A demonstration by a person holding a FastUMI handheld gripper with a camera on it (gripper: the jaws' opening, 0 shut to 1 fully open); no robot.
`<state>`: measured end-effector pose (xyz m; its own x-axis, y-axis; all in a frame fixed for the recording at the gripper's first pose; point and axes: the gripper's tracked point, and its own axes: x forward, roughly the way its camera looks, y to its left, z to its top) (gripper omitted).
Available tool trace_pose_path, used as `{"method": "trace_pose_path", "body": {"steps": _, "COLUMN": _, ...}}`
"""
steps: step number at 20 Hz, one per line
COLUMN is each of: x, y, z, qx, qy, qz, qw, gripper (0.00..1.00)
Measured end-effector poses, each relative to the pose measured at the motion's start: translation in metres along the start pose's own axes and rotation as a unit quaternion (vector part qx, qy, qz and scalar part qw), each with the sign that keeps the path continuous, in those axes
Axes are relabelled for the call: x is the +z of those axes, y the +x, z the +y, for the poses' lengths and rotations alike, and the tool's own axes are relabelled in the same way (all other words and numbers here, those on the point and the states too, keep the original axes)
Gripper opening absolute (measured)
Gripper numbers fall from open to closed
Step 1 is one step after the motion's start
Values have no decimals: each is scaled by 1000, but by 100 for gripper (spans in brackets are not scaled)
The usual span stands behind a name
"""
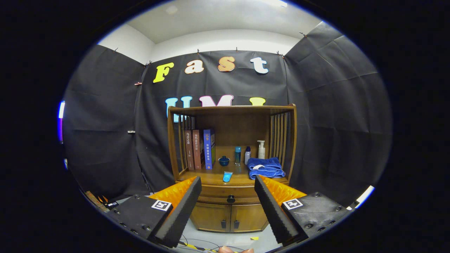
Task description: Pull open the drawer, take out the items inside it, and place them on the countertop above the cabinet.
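Drawer (230, 194) shut, far beyond wide, empty jaws.
Its small round knob (230, 199) offered the only hold; likely stiff, slippery.

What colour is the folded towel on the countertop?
Blue; the folded towel shows best in the gripper view, beyond the open tool, right of the bottles.

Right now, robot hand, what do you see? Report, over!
Gripper open, fingers apart, holding nothing. Drawer shut, knob straight ahead between the fingers. Countertop holds a blue tube, towel, books, bottles. Nothing blocks the knob.
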<state>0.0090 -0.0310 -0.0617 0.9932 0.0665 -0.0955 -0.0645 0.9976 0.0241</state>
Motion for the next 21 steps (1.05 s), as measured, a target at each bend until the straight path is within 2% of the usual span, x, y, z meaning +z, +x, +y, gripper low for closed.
{"method": "trace_pose_path", "body": {"steps": 21, "x": 5, "y": -7, "z": 3, "qx": -1, "qy": -6, "qz": -7, "qw": 1000, "gripper": 99}}
